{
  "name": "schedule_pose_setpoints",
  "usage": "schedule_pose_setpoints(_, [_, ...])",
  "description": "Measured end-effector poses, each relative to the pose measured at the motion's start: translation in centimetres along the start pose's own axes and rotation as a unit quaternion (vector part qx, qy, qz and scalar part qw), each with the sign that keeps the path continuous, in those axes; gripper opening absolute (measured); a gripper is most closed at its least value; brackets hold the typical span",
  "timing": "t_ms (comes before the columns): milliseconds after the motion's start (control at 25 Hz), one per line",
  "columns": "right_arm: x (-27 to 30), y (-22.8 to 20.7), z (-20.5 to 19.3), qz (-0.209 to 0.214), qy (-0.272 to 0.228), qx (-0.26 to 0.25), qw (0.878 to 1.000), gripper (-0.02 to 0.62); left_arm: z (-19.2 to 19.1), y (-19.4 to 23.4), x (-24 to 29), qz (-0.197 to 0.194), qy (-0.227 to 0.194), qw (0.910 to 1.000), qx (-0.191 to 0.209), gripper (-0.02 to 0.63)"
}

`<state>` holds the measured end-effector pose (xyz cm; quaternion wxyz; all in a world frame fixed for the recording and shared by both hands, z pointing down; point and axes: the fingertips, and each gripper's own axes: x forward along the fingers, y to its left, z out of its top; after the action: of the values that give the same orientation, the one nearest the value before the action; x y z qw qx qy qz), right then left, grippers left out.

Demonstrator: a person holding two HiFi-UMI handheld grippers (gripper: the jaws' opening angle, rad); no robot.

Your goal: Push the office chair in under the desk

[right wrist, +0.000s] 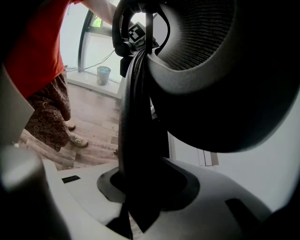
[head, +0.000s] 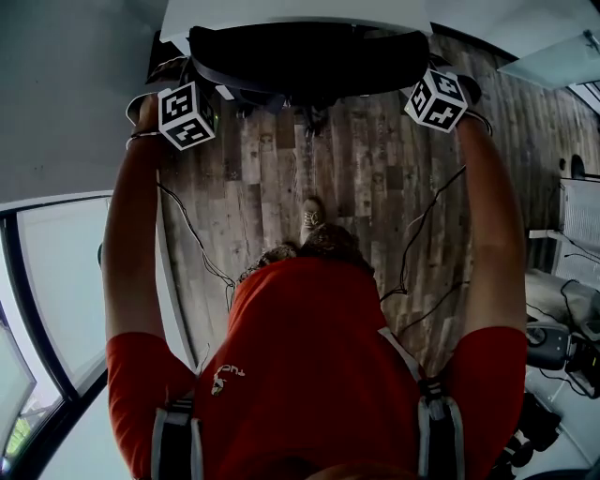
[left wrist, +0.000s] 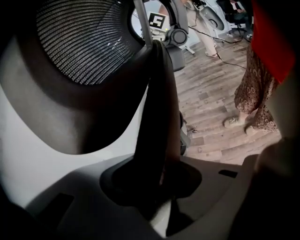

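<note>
Office chair [head: 309, 56]: stood at the near edge of the white surface [head: 281, 11], with its dark backrest running along that edge. The seat was not visible in the head view. Whether the backrest touched the surface could not be determined.

Left gripper [left wrist: 161, 180]: positioned at the left end of the backrest. Its fingers [left wrist: 70, 197] were clamped on the dark upright rim of the backrest [left wrist: 157, 103], which ran up between them. The grey mesh panel [left wrist: 84, 42] lay beyond the rim, to the upper left of the left gripper view.

Right gripper [right wrist: 140, 183]: positioned at the right end of the backrest. Its fingers [right wrist: 220, 187] were likewise closed on the dark backrest rim [right wrist: 136, 108], with mesh [right wrist: 201, 33] curving away at the upper right.

Marker cubes: one on the left gripper [head: 186, 114] and one on the right gripper [head: 437, 99], each just beside an end of the backrest in the head view. Both of the person's arms were extended towards them.

Floor [head: 375, 187]: weathered wood planks. One shoe [head: 312, 217] was planted behind the chair, in line with the middle of the backrest. Thin dark cables [head: 192, 234] trailed across the boards on the left. A pale bucket [right wrist: 103, 75] stood on the floor by the window in the right gripper view.
</note>
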<state>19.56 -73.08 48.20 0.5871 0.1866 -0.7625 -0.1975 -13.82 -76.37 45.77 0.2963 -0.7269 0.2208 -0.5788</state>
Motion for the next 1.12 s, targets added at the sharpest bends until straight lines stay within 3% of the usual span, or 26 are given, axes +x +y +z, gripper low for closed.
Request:
schedule_pose_setpoints(720, [5.1,-7.8,-0.5,0.000,0.003,0.007,1.000,0.138,-2.0,6.8,7.2,-0.002,0.013,0.9999,-0.003,0.124])
schedule_pose_setpoints(1120, [5.5,-8.5,-1.8,0.001,0.002,-0.001,1.000,0.142,-0.9,7.1,7.3,0.012,-0.005,0.9999,0.000,0.126])
